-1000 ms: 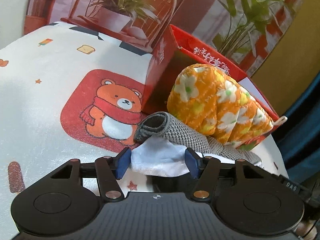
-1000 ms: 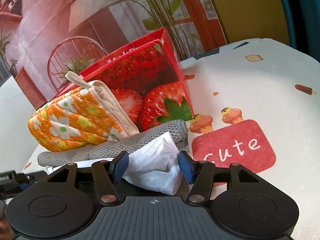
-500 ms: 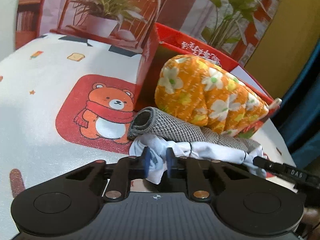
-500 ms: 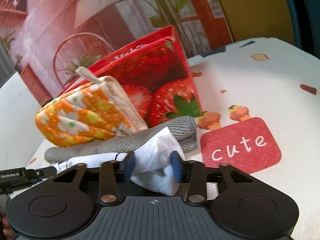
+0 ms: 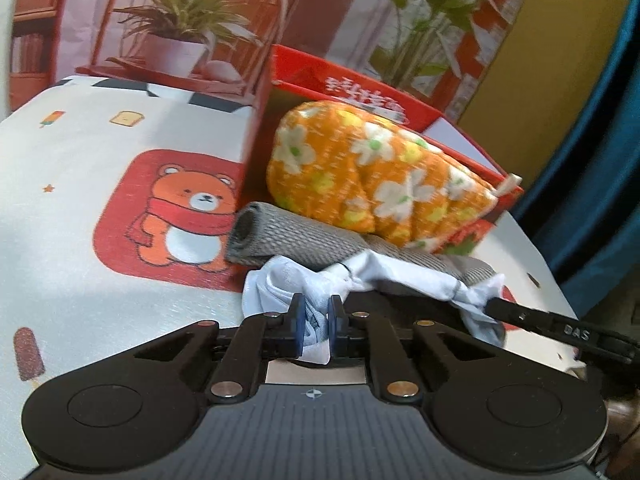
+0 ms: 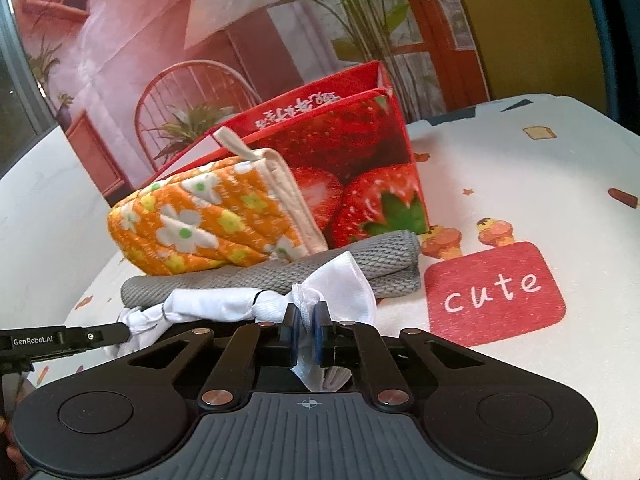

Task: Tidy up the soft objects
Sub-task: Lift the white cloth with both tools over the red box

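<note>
A white cloth [image 5: 404,276] lies stretched in front of a rolled grey knit cloth [image 5: 296,236]. My left gripper [image 5: 314,320] is shut on one end of the white cloth. My right gripper [image 6: 305,330] is shut on its other end [image 6: 340,280]. An orange flowered oven mitt [image 5: 372,176] rests on the grey cloth [image 6: 320,264] and leans against the red strawberry box [image 6: 360,168]. The mitt [image 6: 208,220] also shows in the right wrist view, and the box [image 5: 360,92] in the left wrist view.
The table has a white printed cover [image 5: 100,200] with a bear patch [image 5: 180,212] to the left and a red "cute" patch [image 6: 492,292] to the right. A printed backdrop with plants [image 5: 188,28] stands behind the box.
Both grippers went from open around the ends of the white cloth to shut on them. The cloth is now pulled out between them.
</note>
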